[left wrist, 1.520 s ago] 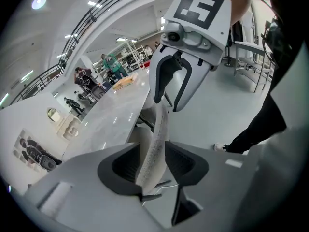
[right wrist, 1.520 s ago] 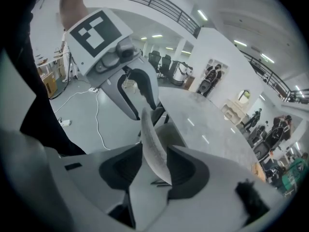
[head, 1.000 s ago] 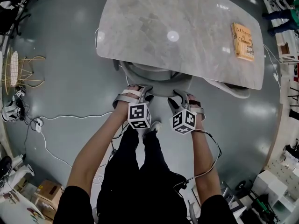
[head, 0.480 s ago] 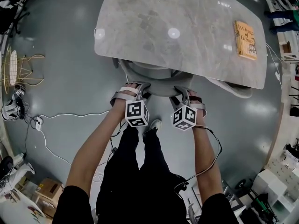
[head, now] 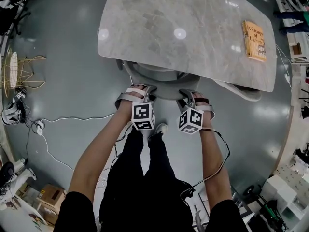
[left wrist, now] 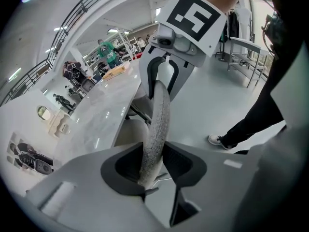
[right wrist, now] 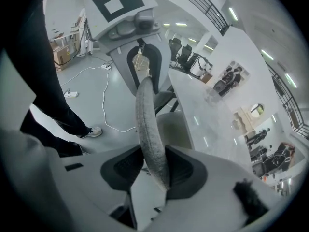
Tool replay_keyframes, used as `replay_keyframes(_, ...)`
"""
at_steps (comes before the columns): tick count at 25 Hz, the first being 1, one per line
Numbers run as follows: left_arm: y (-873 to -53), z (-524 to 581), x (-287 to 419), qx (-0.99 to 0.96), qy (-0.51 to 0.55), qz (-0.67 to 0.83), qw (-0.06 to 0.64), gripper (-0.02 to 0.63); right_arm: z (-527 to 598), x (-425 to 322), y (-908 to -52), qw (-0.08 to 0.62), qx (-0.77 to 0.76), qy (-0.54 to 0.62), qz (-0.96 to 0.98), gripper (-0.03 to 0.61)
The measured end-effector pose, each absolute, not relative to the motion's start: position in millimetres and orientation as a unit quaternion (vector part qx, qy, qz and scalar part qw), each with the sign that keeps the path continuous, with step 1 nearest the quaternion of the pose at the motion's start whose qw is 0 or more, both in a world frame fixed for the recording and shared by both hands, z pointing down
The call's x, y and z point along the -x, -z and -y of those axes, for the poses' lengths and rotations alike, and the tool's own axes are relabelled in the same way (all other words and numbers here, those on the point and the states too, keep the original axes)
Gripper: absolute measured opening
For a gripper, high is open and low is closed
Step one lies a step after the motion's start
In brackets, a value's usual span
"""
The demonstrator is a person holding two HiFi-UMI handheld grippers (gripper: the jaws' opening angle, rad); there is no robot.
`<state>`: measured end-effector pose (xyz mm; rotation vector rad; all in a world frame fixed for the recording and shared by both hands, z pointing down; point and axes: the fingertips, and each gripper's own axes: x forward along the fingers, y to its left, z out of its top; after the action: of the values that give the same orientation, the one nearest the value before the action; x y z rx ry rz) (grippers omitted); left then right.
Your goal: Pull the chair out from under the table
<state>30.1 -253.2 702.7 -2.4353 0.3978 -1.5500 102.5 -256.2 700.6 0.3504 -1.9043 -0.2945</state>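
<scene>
Two closing claws (left wrist: 153, 164) (right wrist: 155, 170) grip chair's curved speckled rim (left wrist: 158, 115).

Left gripper (head: 141, 92) and right gripper (head: 191, 98) clamp the chair (head: 159, 76) (tucked under the table (head: 159, 28)); jaws just closing.

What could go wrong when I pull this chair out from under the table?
1. Both the left hand-held gripper and the right hand-held gripper have just been closing on the thin curved back rim of the chair; a hard tug might slip them off.
2. A white cable lies on the floor near your feet; stepping back, you could trip.
</scene>
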Motion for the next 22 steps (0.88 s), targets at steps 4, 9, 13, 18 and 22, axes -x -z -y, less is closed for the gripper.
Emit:
replay_keyframes(4, -702, 251, -34, 0.829, 0.533, -0.122, 0.117, 0.122, 253, -106, -701, 0.567, -0.128, 0.123, 0.804, 0.132)
replay_keyframes(9, -703, 252, -34, 0.827, 0.537, -0.117, 0.119, 0.115, 253, -107, -701, 0.569, -0.127, 0.110, 0.805, 0.126)
replay_keyframes(13, -702, 250, -30, 0.825, 0.540, -0.116, 0.118, 0.112, 250, -105, -700, 0.571, -0.124, 0.104, 0.805, 0.123)
replay_keyframes(18, -704, 244, -30, 0.826, 0.539, -0.111, 0.118, 0.109, 244, -105, -702, 0.573, -0.124, 0.099, 0.804, 0.121)
replay_keyframes(22, -707, 238, -28, 0.827, 0.540, -0.111, 0.115, 0.109, 238, -103, -704, 0.574, -0.124, 0.096, 0.804, 0.120)
